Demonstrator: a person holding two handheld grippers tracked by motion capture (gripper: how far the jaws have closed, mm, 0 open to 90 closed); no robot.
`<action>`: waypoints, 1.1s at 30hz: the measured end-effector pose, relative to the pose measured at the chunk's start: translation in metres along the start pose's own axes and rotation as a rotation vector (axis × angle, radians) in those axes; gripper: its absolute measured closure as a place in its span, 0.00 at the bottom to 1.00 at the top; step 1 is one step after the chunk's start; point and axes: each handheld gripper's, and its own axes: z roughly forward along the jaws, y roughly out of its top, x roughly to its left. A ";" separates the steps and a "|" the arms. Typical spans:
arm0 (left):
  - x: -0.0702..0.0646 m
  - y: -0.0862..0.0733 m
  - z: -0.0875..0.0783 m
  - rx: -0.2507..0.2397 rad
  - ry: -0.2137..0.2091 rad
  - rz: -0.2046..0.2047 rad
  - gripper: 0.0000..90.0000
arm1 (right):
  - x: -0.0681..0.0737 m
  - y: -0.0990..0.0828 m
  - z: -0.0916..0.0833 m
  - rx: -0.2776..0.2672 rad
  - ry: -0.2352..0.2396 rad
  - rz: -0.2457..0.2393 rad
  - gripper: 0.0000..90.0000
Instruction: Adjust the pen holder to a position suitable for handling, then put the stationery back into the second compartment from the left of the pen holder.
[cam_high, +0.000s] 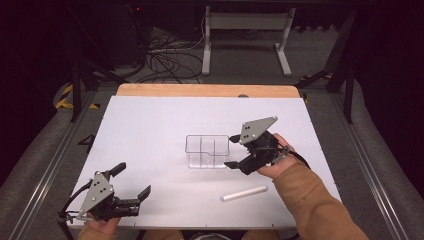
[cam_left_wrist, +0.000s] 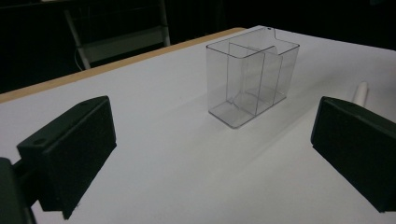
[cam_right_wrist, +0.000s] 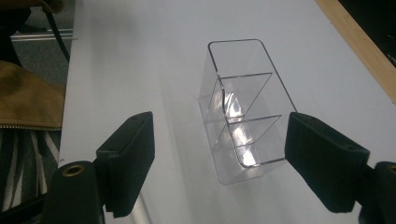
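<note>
A clear plastic box (cam_high: 207, 151) with three compartments stands upright and empty in the middle of the white tabletop (cam_high: 150, 125). My right gripper (cam_high: 234, 151) hovers just to its right and is open. In the right gripper view the box (cam_right_wrist: 243, 107) lies just ahead of the spread jaws, and the pads (cam_right_wrist: 130, 158) do not touch it. A white stick (cam_high: 244, 193) lies flat near the front edge, below the right hand. My left gripper (cam_high: 133, 180) sits open at the front left corner with nothing in it. From it the box (cam_left_wrist: 252, 79) and the stick (cam_left_wrist: 360, 92) appear farther off.
A wooden strip (cam_high: 205, 90) borders the table's far edge. Beyond it, a white frame's legs (cam_high: 245, 40) and loose cables (cam_high: 170, 60) lie on the dark floor. A tan sleeve (cam_high: 310, 200) comes in from the bottom right.
</note>
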 end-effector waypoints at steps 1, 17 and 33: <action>0.000 0.000 0.000 0.003 -0.001 0.000 0.01 | 0.001 -0.002 -0.001 -0.003 0.000 0.009 0.28; -0.001 0.000 0.002 0.006 -0.004 -0.001 0.01 | 0.009 -0.041 -0.001 0.071 0.019 0.032 0.30; -0.001 0.000 0.002 0.003 -0.001 -0.004 0.01 | 0.023 -0.059 0.026 0.266 0.098 -0.025 0.34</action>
